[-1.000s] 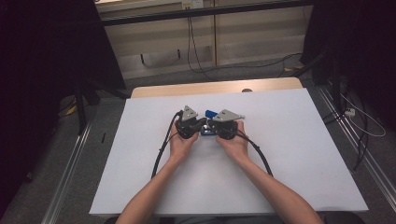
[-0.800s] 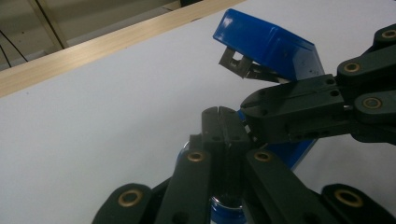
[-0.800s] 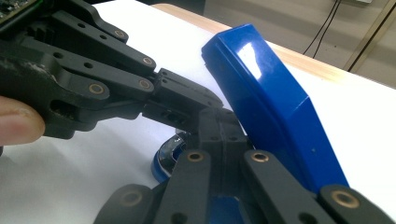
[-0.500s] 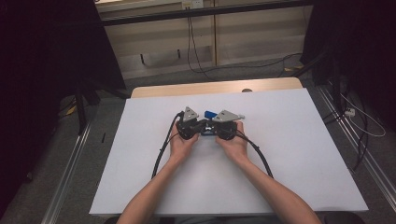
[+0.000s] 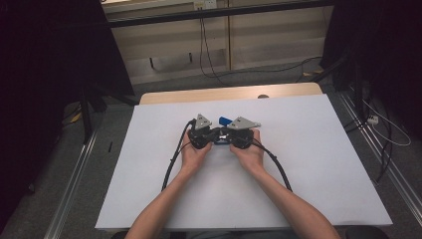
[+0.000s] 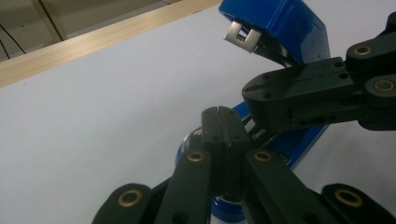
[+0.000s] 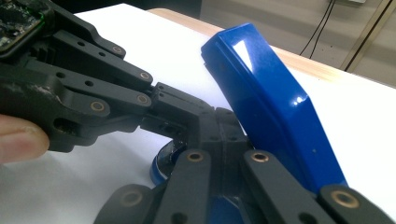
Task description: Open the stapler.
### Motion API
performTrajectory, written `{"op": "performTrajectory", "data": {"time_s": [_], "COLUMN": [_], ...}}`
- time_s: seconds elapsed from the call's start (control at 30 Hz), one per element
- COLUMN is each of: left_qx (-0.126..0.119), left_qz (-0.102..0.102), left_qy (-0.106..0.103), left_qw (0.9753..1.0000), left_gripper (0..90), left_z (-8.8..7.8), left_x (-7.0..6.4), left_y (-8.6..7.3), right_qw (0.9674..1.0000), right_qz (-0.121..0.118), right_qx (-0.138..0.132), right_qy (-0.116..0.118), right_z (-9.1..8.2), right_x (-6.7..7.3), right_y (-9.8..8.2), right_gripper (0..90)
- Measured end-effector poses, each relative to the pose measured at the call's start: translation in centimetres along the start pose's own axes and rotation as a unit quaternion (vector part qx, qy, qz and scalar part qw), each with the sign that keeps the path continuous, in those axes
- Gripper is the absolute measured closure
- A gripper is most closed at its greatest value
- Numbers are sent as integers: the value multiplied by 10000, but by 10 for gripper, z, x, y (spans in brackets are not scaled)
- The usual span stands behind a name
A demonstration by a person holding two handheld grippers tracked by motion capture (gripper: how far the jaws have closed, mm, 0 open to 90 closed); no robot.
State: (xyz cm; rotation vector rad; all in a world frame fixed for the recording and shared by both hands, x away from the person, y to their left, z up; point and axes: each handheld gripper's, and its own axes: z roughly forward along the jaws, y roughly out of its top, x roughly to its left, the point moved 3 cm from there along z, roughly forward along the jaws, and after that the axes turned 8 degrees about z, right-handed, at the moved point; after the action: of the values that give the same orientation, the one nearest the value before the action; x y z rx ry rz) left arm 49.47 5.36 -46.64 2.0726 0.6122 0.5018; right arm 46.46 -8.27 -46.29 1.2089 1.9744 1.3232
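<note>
1. The white table (image 5: pixel 308 164) carries one work item: a blue stapler (image 7: pixel 275 107), lying at mid-table between the two grippers.
2. Stapler condition: lid swung up and open, metal staple channel exposed at its tip, base flat on the sheet. Opening appears done; judged remaining is loading or closing it.
3. Left gripper (image 6: pixel 219 112): jaws pressed together, tips at the stapler's base, nothing seen pinched.
4. Right gripper (image 7: pixel 219 116): jaws likewise pressed together beside the raised lid, meeting the left gripper's tips.
5. Against the earlier frames: no change; hands, grippers and stapler sit as before.
</note>
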Motion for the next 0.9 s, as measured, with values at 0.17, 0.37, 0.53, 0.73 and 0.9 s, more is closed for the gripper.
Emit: {"op": "performTrajectory", "data": {"time_s": [0.17, 0.37, 0.53, 0.73, 0.9], "left_qx": [-51, -54, -54, -44, -52], "left_qz": [-23, -3, -19, -5, -5], "left_qy": [-18, -6, -15, -10, -13], "left_qw": [10000, 10000, 10000, 10000, 10000], "left_gripper": [900, 900, 900, 900, 900], "left_z": [0, 0, 0, 0, 0], "left_x": [1, 1, 0, 0, 1], "left_y": [-1, -1, -1, -1, -1], "right_qw": [9999, 9999, 9998, 9998, 9997], "right_qz": [111, 114, 125, 123, 123], "right_qx": [-58, -91, -116, -147, -159], "right_qy": [0, -14, -45, -88, -140], "right_z": [-1, -2, -5, -5, -8], "right_x": [-2, -3, -5, -4, -7], "right_y": [2, 3, 5, 5, 7], "right_gripper": [900, 900, 900, 900, 900]}}
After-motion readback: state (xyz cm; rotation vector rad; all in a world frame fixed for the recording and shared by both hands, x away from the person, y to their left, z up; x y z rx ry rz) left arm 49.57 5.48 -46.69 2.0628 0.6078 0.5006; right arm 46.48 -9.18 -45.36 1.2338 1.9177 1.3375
